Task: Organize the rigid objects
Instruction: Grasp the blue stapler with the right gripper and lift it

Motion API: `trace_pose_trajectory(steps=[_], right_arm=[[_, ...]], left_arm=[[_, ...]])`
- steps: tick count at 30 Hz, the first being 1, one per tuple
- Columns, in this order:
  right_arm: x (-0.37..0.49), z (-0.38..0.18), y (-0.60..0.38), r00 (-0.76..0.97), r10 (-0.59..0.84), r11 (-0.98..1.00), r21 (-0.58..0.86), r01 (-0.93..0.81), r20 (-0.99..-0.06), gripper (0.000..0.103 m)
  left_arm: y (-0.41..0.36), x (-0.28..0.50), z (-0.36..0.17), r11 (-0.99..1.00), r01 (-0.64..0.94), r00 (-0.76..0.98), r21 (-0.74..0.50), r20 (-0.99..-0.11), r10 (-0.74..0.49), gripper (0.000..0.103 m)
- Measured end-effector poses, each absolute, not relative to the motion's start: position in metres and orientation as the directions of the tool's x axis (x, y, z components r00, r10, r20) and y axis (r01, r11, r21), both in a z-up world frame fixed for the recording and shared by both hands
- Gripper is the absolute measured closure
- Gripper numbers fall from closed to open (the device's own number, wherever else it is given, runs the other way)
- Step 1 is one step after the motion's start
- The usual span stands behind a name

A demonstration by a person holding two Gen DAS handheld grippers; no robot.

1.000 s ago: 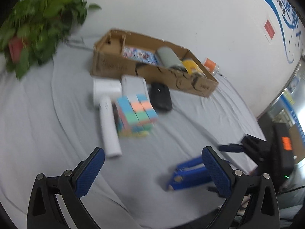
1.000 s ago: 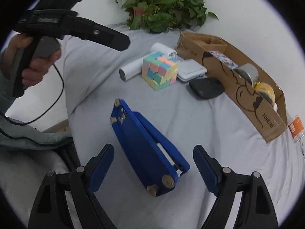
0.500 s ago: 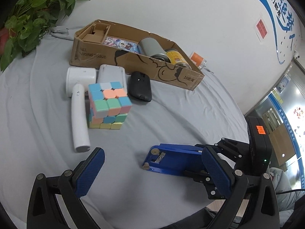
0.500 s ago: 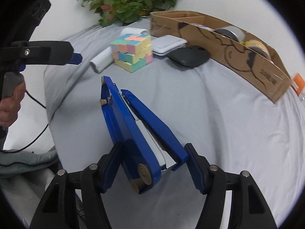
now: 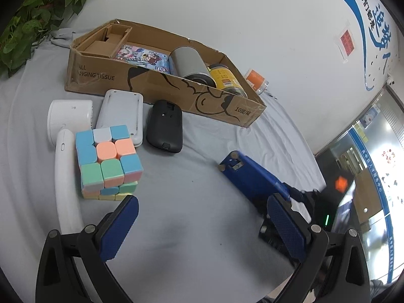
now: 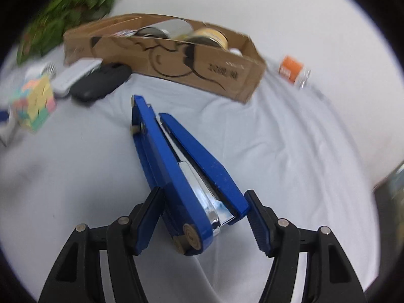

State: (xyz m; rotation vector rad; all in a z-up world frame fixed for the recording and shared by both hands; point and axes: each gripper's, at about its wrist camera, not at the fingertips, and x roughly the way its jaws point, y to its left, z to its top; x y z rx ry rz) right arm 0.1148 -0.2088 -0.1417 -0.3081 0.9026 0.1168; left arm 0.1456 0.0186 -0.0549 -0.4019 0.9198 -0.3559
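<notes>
Blue pads frame the bottom of the left wrist view, where our left gripper (image 5: 202,224) hangs with its jaws wide apart and nothing but grey cloth (image 5: 186,227) between them. Just above the left pad sits a pastel puzzle cube (image 5: 108,161), touching a white handheld device (image 5: 67,156) at its left. Behind the cube lie a pale grey remote (image 5: 120,115) and, beside it, a black mouse (image 5: 164,126), both near the front wall of a cardboard box (image 5: 161,88). In the box we see a picture card, a grey can (image 5: 190,63) and a yellow jar (image 5: 224,78). An orange-labelled bottle (image 5: 256,80) lies behind the box's right end. A leafy plant (image 5: 32,22) fills the upper left corner. At centre right a blue stapler (image 5: 250,176) lies on the cloth, its near end hidden among the dark parts of our other tool.

From the right wrist — a blurred view — our right gripper (image 6: 202,222) has the stapler (image 6: 181,174) between its jaws, which are closing: the right pad touches the stapler's upper arm, and the left pad sits against its base. The stapler points toward the box (image 6: 202,68) at upper centre, with the cube (image 6: 35,103) and mouse (image 6: 101,80) at the left edge.
</notes>
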Motion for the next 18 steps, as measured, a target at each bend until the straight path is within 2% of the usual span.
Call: trace_pose_trajectory(steps=[1, 3, 6, 9, 10, 11, 13, 16, 18], right_arm=[[0.104, -0.142, -0.198, 0.645, -0.067, 0.927, -0.287, -0.243, -0.761, 0.047], [0.08, -0.144, -0.171, 0.716, -0.094, 0.852, -0.428, -0.302, -0.692, 0.046], [0.049, -0.141, -0.151, 0.754, -0.023, 0.793, -0.472, -0.386, -0.656, 0.045], [0.029, -0.12, -0.158, 0.726, 0.181, 0.819, -0.307, -0.485, -0.663, 0.037], [0.028, -0.112, -0.164, 0.71, 0.238, 0.827, -0.246, -0.506, -0.662, 0.026], [0.027, -0.105, -0.171, 0.693, 0.292, 0.832, -0.183, -0.524, -0.659, 0.022], [0.033, -0.099, -0.181, 0.665, 0.359, 0.837, -0.089, -0.54, -0.654, 0.022], [0.06, -0.111, -0.19, 0.604, 0.354, 0.878, 0.032, -0.478, -0.714, 0.023], [0.076, -0.122, -0.198, 0.534, 0.372, 0.901, 0.155, -0.406, -0.759, 0.03]], left_arm=[[0.02, 0.147, -0.056, 0.867, 0.12, 0.559, -0.484, -0.689, -0.462, 0.001], [0.023, 0.149, -0.058, 0.866, 0.112, 0.558, -0.487, -0.691, -0.46, 0.001], [0.026, 0.151, -0.063, 0.863, 0.096, 0.549, -0.496, -0.697, -0.461, 0.001], [0.028, 0.152, -0.071, 0.849, 0.085, 0.53, -0.521, -0.699, -0.481, 0.001], [0.028, 0.153, -0.074, 0.843, 0.081, 0.52, -0.532, -0.699, -0.491, 0.001], [0.027, 0.153, -0.077, 0.837, 0.076, 0.511, -0.542, -0.7, -0.499, 0.001], [0.025, 0.156, -0.083, 0.829, 0.064, 0.489, -0.555, -0.707, -0.511, 0.001], [0.021, 0.156, -0.085, 0.826, 0.073, 0.475, -0.559, -0.709, -0.522, 0.001], [0.019, 0.156, -0.085, 0.828, 0.079, 0.474, -0.555, -0.71, -0.521, 0.001]])
